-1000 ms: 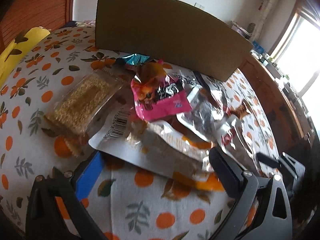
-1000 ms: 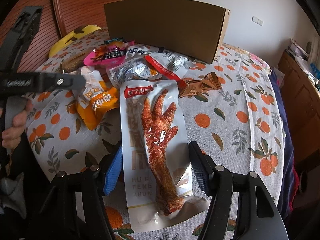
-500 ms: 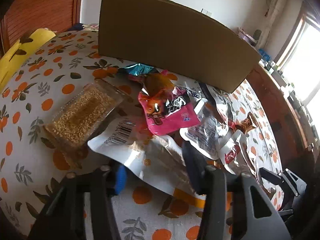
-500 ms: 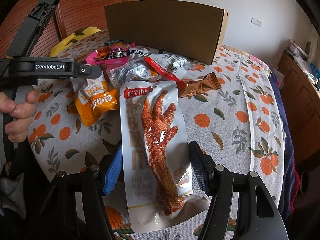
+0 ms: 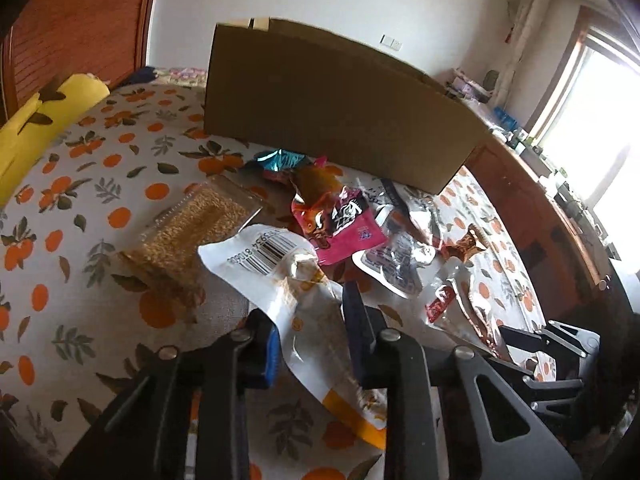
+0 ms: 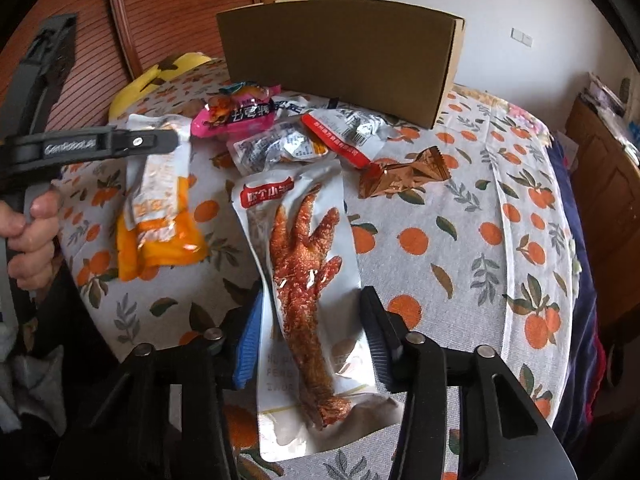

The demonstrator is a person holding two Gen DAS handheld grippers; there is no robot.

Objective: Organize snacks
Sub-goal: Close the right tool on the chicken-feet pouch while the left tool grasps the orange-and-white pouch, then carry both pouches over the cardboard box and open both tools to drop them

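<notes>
Two grippers, both working: our left gripper [image 5: 310,336] is clamping the orange-and-white packet [image 5: 304,304] for lifting toward the cardboard box [image 5: 332,108]; our right gripper [image 6: 310,332] is closing around the chicken-foot pouch [image 6: 308,280], pads not pressing yet. Other snacks are lying loose before the box on the tablecloth [image 6: 460,240].

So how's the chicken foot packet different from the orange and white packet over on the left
The chicken foot packet is long, clear-fronted and lies flat between the closing right claw; you can see the foot inside. The orange and white packet is shorter, opaque and crumpled, pinched in the shut left claw, its top end lifted off the cloth. Both are sealed snack packets on the orange-print tablecloth.
</notes>
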